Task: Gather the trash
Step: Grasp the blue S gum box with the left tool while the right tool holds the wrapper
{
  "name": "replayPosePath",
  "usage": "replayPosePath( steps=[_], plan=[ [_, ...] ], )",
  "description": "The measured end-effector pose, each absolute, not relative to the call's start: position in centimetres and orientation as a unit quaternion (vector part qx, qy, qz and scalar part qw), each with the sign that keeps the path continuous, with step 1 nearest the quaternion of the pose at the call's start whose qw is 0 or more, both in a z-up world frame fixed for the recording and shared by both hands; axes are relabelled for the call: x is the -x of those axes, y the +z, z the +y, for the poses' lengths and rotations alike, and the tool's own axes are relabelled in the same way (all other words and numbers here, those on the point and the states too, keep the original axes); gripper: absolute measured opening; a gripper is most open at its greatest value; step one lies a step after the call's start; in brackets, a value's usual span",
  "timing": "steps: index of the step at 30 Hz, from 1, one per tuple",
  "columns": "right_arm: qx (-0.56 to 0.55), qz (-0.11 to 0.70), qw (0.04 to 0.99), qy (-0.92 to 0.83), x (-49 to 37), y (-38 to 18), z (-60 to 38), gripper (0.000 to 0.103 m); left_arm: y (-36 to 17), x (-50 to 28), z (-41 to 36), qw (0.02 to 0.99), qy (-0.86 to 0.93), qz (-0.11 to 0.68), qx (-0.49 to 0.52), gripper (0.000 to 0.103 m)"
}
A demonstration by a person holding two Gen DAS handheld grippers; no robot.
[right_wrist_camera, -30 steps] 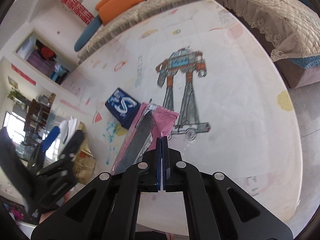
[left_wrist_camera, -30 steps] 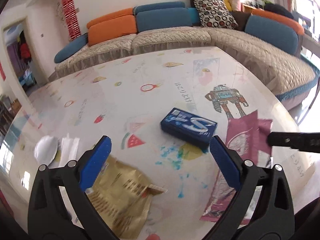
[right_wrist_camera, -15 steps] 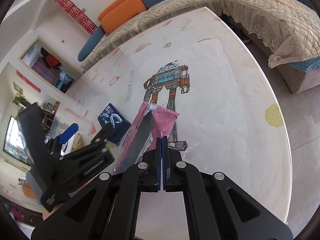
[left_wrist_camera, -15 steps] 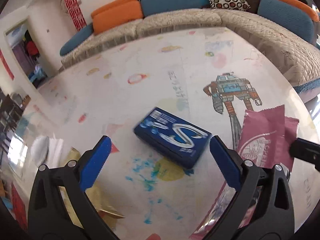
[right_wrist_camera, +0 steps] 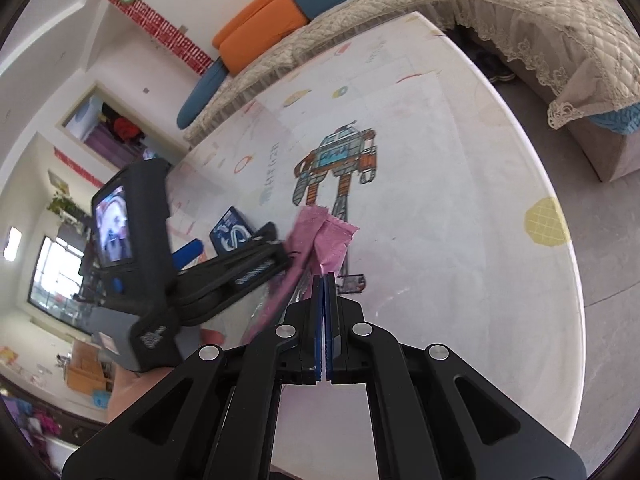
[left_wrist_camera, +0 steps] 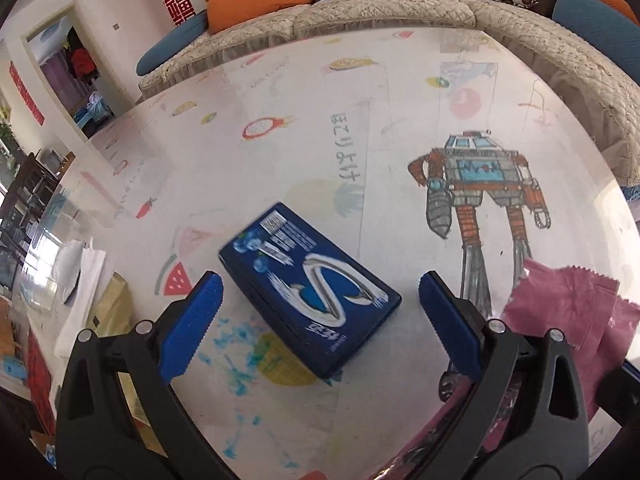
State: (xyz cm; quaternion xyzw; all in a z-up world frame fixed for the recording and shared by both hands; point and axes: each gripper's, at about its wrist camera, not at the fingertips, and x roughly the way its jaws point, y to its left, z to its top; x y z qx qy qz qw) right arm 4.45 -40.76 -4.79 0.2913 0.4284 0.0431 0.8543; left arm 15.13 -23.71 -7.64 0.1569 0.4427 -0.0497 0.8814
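A dark blue gum box (left_wrist_camera: 312,292) lies flat on the drawing-covered table (left_wrist_camera: 280,120). My left gripper (left_wrist_camera: 318,286) is open just above it, one blue pad on either side of the box and neither touching it. In the right wrist view the same box (right_wrist_camera: 232,234) shows small beyond the left gripper (right_wrist_camera: 228,246). My right gripper (right_wrist_camera: 324,280) is shut on a pink foil wrapper (right_wrist_camera: 326,236), which sticks out ahead of its jaws above the table. That pink wrapper (left_wrist_camera: 568,312) hangs to the right of the left gripper.
A gold wrapper (left_wrist_camera: 114,308) and white paper scraps (left_wrist_camera: 80,276) lie at the table's left. A quilted sofa (left_wrist_camera: 400,16) with orange and blue cushions wraps the far and right sides. The table's rounded right edge (right_wrist_camera: 568,248) drops to the grey floor.
My left gripper has moved forward and down over the blue box, which now sits larger between its open pads. The right gripper still clamps the pink wrapper and has shifted a little.
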Motion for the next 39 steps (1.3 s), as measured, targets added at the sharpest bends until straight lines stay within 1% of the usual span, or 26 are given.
replayPosePath(
  steps=[2,6,9,12,15,24,32,39],
  plan=[
    [-0.292,0.429,0.854,0.045,-4.5,-4.8,-40.7,0.001,-7.6,-15.2,-22.9,0.884,-0.068,0.445,-0.129,0.088],
    [-0.297,0.427,0.853,0.046,-4.6,-4.8,-40.8,0.001,-7.6,-15.5,-22.2,0.880,-0.090,0.455,-0.103,0.069],
    [-0.300,0.428,0.852,0.045,-4.7,-5.0,-40.9,0.001,-7.6,-15.3,-22.4,0.878,-0.102,0.456,-0.107,0.062],
    [-0.300,0.427,0.852,0.044,-4.6,-5.1,-41.0,0.001,-7.5,-14.9,-22.0,0.876,-0.109,0.459,-0.102,0.059],
    [-0.300,0.426,0.852,0.047,-4.6,-5.1,-41.0,0.001,-6.9,-14.1,-21.6,0.880,-0.116,0.446,-0.117,0.057],
    [-0.292,0.409,0.862,0.065,-4.7,-3.2,-39.1,0.001,-2.4,-11.7,-19.5,0.899,-0.125,0.400,-0.128,0.052],
    [-0.281,0.387,0.875,0.069,-3.6,0.6,-37.6,0.001,3.8,-8.8,-16.1,0.919,-0.134,0.347,-0.130,0.051],
    [-0.250,0.361,0.894,0.093,-2.9,5.5,-34.2,0.001,9.5,-5.4,-12.4,0.937,-0.130,0.296,-0.128,0.051]
  ],
)
